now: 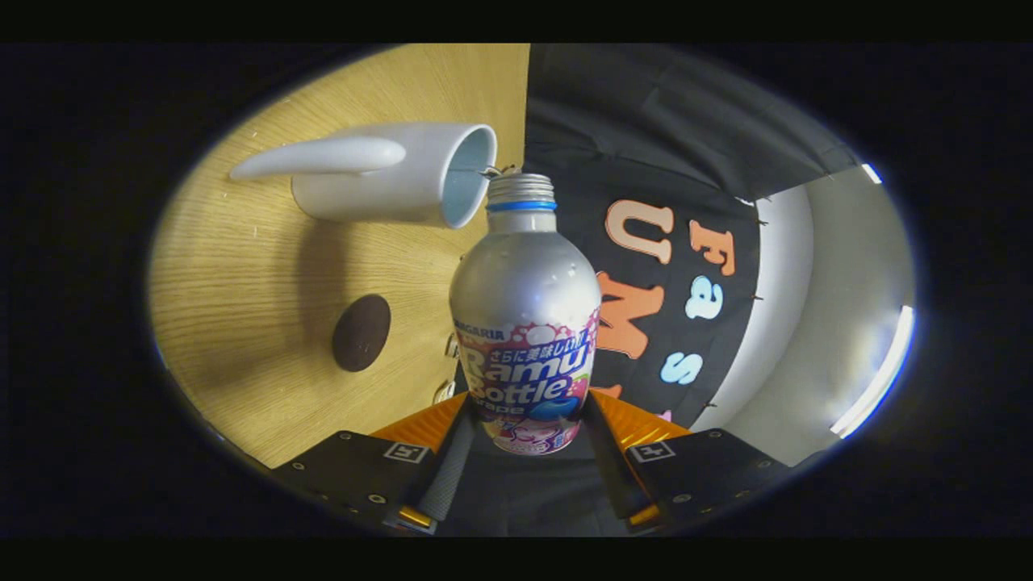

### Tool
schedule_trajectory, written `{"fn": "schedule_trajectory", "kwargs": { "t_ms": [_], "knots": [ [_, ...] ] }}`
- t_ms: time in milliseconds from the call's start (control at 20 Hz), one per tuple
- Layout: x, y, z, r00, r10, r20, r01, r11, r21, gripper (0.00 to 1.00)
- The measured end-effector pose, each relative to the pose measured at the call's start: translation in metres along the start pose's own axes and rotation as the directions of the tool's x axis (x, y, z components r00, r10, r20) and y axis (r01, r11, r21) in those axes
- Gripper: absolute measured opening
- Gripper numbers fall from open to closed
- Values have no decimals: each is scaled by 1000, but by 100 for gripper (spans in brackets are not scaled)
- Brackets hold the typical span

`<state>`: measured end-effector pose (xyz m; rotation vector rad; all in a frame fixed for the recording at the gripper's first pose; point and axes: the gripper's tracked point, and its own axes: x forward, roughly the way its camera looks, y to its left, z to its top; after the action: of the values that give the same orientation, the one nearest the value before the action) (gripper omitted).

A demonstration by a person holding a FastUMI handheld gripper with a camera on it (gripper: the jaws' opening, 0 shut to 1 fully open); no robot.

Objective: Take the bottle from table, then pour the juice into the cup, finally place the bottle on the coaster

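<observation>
The gripper (pixel 526 420) holds the bottle (pixel 524 323) by its lower body, with one finger pressed against each side of the printed label. The bottle is a silver metal type with a threaded, uncapped neck and a blue ring just below the threads. The view is rolled, so the wooden worktop (pixel 242 323) stands as a vertical surface on one side and the booth wall on the other; the bottle is therefore tipped over toward horizontal relative to the worktop. The bottle mouth sits just beside the rim of the white cup (pixel 387 173), close to its open top; contact between mouth and rim cannot be confirmed. The cup stands on the worktop, with its long handle facing the camera. The dark round coaster (pixel 361 332) lies flat on the worktop, apart from the cup and beside the bottle body
</observation>
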<state>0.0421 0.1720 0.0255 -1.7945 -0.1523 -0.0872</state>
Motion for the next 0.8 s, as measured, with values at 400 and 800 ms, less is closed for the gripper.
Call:
{"fn": "schedule_trajectory", "kwargs": {
  "t_ms": [400,800],
  "knots": [
    [1,1,-1,1000,10,2,-10,1000,7,74],
    [0,0,1,1000,12,7,-12,1000,-19,74]
  ]
}}
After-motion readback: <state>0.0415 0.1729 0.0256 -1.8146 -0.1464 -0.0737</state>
